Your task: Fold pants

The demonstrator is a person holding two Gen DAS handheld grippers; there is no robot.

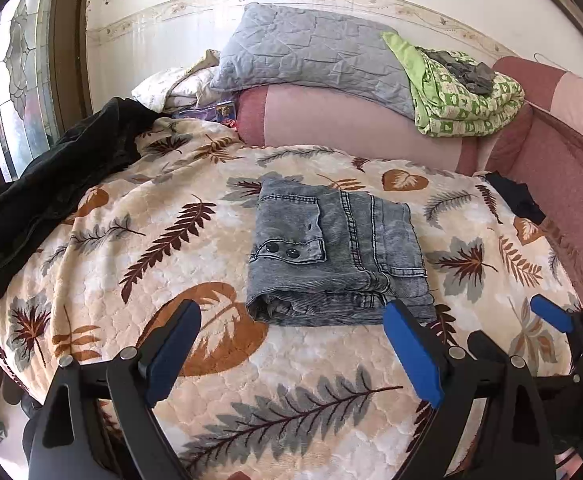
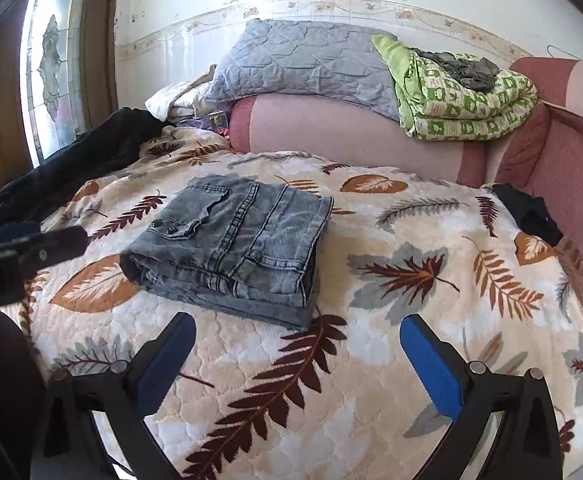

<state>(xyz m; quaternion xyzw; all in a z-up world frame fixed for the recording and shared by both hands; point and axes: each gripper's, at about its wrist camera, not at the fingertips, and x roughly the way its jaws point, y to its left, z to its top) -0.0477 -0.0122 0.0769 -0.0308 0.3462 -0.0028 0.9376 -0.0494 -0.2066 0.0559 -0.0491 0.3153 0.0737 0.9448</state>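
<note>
Grey denim pants [image 1: 335,252] lie folded into a compact rectangle on the leaf-patterned bedspread [image 1: 219,368]; they also show in the right wrist view [image 2: 235,244]. My left gripper [image 1: 291,316] is open and empty, just in front of the fold's near edge, its right fingertip [image 1: 397,316] close to the pants' near right corner. My right gripper [image 2: 297,328] is open and empty, in front and to the right of the pants. The right gripper's fingers [image 1: 551,312] show at the right edge of the left wrist view. The left gripper's body [image 2: 31,252] shows at the left of the right wrist view.
A black garment [image 1: 59,184] lies at the bed's left edge. A small black cloth [image 2: 527,212] lies at the right. A pink bolster [image 1: 351,128] carries a grey quilt [image 1: 311,52] and a green patterned blanket [image 1: 467,96] against the wall. A window [image 1: 15,80] is at the left.
</note>
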